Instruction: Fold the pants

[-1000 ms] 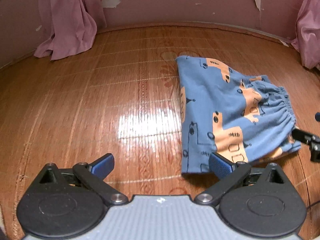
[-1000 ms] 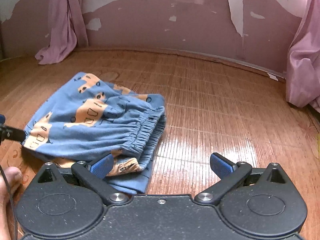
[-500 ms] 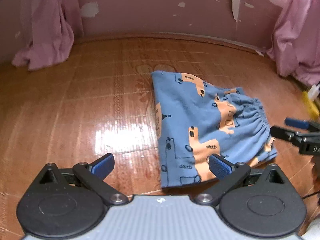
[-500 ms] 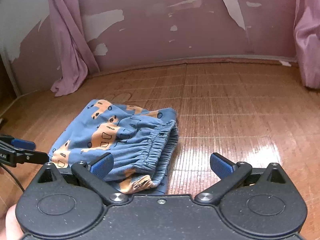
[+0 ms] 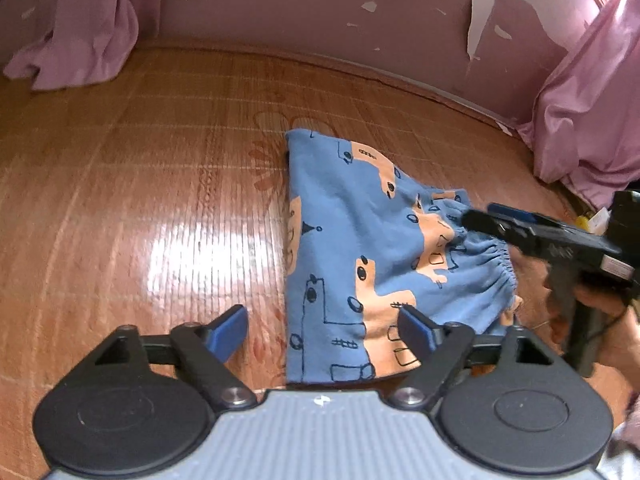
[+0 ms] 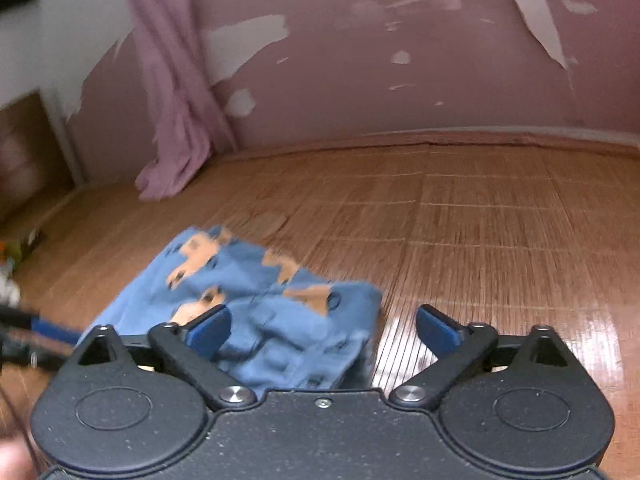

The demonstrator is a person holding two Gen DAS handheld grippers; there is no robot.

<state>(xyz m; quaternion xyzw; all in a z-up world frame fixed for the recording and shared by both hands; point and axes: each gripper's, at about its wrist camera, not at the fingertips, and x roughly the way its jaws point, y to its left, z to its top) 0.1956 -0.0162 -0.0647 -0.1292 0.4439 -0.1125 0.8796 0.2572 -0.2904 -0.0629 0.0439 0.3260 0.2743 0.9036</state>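
Observation:
Blue pants (image 5: 352,248) printed with orange vehicles lie folded on the wooden floor, their elastic waistband (image 5: 502,264) toward the right. My left gripper (image 5: 324,330) hovers open over the near edge of the pants with nothing between its blue pads. In the left wrist view the right gripper (image 5: 486,216) comes in from the right above the waistband, held by a hand (image 5: 600,312). The right wrist view shows the pants (image 6: 260,300) blurred, with my right gripper (image 6: 324,330) open above them and holding nothing.
Pink curtains (image 5: 76,24) hang at the far left and another curtain (image 5: 588,112) at the right against a peeling pink wall (image 6: 400,60). Glossy wooden floor (image 5: 140,184) stretches left of the pants. The left gripper's tip (image 6: 36,328) shows at the left edge of the right wrist view.
Both grippers have lifted and pulled back from the pants, staying open. The right gripper has swung over the waistband and tilted up toward the wall. The pants lie still.

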